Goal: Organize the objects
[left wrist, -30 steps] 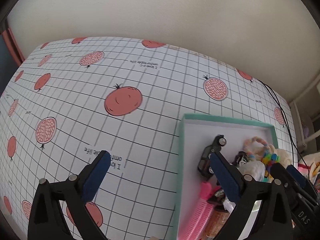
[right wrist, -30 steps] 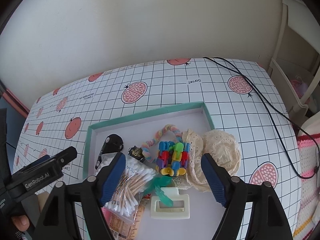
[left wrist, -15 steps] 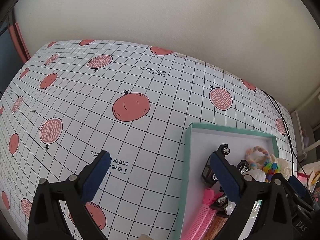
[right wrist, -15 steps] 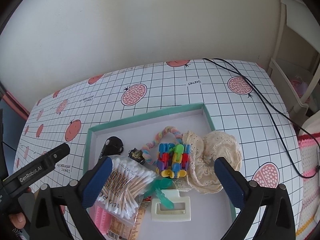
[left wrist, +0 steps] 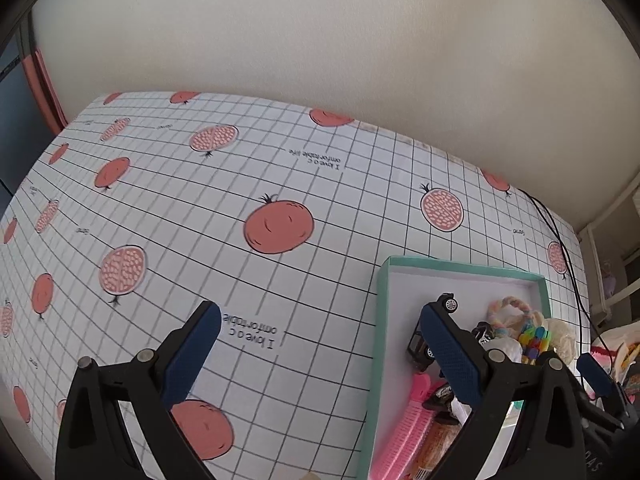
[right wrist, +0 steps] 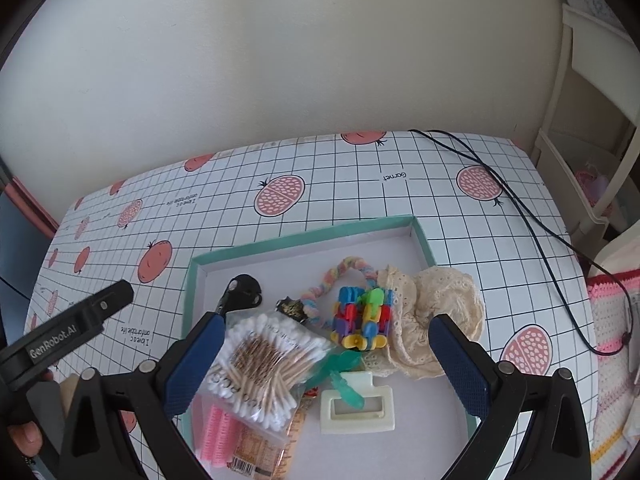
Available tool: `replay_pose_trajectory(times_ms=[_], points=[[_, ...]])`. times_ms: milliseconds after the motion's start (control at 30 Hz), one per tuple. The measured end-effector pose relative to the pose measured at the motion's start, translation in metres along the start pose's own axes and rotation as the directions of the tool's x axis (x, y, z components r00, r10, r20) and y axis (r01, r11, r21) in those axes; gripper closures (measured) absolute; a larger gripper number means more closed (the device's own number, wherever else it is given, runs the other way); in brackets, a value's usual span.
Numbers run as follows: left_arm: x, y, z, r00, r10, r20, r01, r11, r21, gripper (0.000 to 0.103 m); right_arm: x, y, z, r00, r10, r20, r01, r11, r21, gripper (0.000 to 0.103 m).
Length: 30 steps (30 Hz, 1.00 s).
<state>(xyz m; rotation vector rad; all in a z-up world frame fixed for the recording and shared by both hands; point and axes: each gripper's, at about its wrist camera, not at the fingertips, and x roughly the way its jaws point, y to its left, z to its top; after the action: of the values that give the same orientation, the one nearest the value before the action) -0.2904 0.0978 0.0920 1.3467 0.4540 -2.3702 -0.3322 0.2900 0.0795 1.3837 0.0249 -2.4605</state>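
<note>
Both my tools gape wide and empty; the right tool [right wrist: 326, 354] hangs over the crowded tray [right wrist: 304, 237], so closing on the cotton-swab bag [right wrist: 266, 364] could snag the green clip [right wrist: 345, 376].

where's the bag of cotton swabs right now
In the right wrist view, the bag of cotton swabs lies in the teal tray, lower left, over the pink comb, beside the colourful block toy.
</note>
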Motion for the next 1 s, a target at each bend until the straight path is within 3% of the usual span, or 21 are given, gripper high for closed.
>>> replay_pose_trajectory(times_ms=[467, 833, 1000], points=[[-0.069, 0.016, -0.021, 0.997, 0.000, 0.080, -0.003, 1.000, 0.030, 0.003, -0.069, 0.007, -0.015, 0.995, -0.054, 0.088, 0.053, 0.999, 0.011, 0.000], [-0.103, 0.025, -0.063, 0.978, -0.061, 0.200, 0.037, 0.992, 0.122, 0.003, -0.101, 0.006, -0.060, 0.989, -0.081, 0.123, 0.080, 0.997, 0.010, 0.000], [-0.108, 0.034, -0.086, 0.972, -0.094, 0.216, 0.061, 0.986, 0.153, 0.003, -0.105, 0.007, -0.083, 0.988, -0.066, 0.136, 0.065, 0.998, 0.016, 0.000]])
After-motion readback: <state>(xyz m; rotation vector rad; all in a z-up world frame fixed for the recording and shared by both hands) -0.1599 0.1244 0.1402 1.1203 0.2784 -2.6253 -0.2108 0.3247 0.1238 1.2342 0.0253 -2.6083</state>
